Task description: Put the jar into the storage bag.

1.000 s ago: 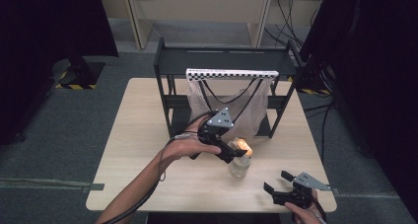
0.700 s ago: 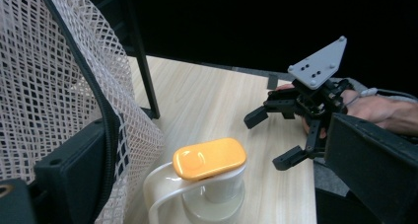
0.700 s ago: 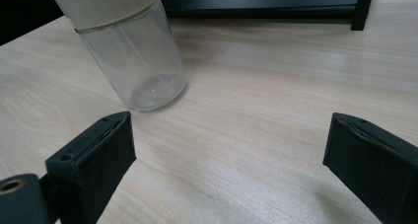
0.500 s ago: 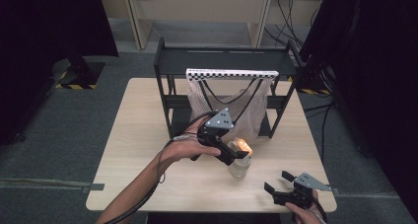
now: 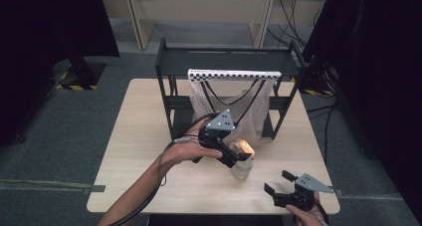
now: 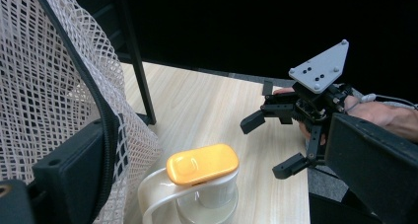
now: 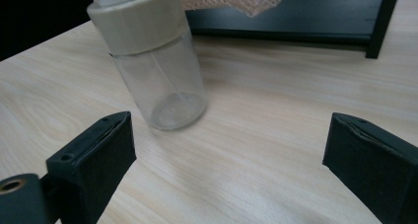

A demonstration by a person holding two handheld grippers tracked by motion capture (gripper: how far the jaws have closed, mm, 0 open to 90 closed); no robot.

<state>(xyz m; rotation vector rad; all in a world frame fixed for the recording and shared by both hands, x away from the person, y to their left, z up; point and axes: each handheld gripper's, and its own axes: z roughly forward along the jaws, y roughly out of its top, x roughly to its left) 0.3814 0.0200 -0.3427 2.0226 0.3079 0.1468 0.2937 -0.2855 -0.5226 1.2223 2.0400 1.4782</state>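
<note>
Right gripper point(image 5: 279, 187) sits at the near table edge, jaws spread wide with nothing between them, pointed at the bottle point(image 5: 241, 162). My guess is it's parked there waiting its turn. Bottle stands upright on the table point(image 5: 134, 136), clear body, pale collar, orange cap point(image 6: 202, 164), just in front of the mesh bag point(image 5: 234, 99). Left gripper point(image 5: 234, 154) is right up at the cap, jaws spread either side of it in its own view, not clamped, so it looks like a release or a lineup. Bag hangs from the black rack point(image 5: 226, 61) right behind, and the netting crowds the left jaw. Anything going past the bottle has that mesh and the rack legs in the way.
</note>
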